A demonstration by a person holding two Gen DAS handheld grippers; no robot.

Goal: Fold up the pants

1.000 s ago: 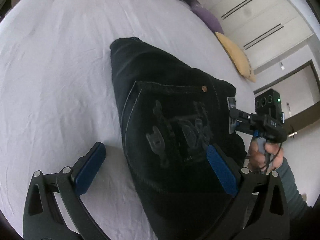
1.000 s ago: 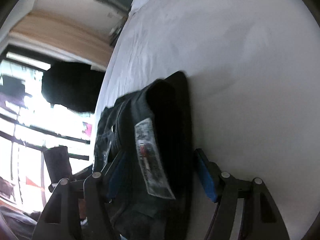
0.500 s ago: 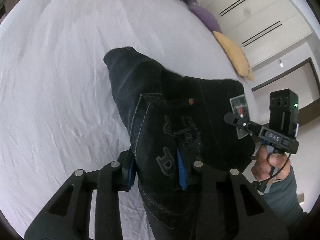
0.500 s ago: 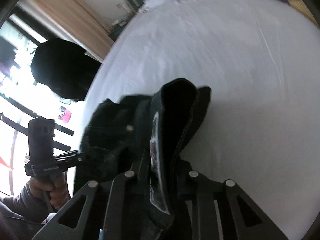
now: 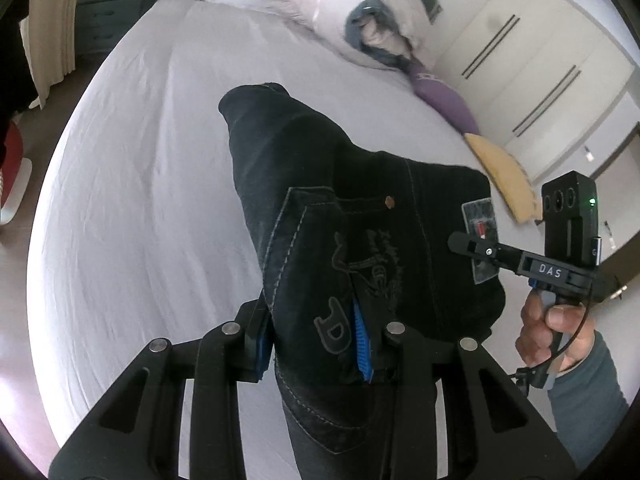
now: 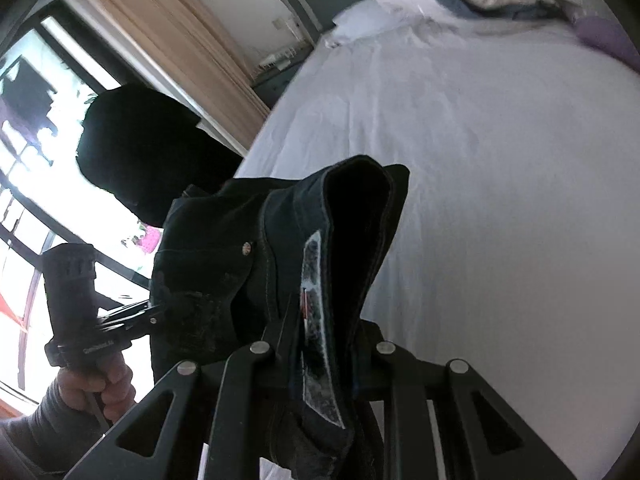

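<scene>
The dark denim pants (image 5: 320, 184) are held up above the white bed (image 5: 132, 208), folded into a thick bundle. My left gripper (image 5: 314, 340) is shut on the pants at the back pocket with the embroidered design. My right gripper (image 6: 324, 344) is shut on the waistband by the leather label (image 6: 316, 304); it also shows in the left wrist view (image 5: 476, 246), clamped on the same label. The left gripper shows in the right wrist view (image 6: 144, 314), gripping the pants' other side. The far folded end of the pants (image 5: 256, 100) hangs toward the bed.
A rolled duvet and pillows (image 5: 352, 12) lie at the head of the bed. A purple cushion (image 5: 444, 96) and a yellow cushion (image 5: 500, 168) lie along the right edge. White wardrobes (image 5: 532, 52) stand beyond. A window and curtain (image 6: 168, 52) are on the other side.
Both grippers closed on the pants, which lay flat on the bed a second ago. They have since lifted the bundle up off the bed.
</scene>
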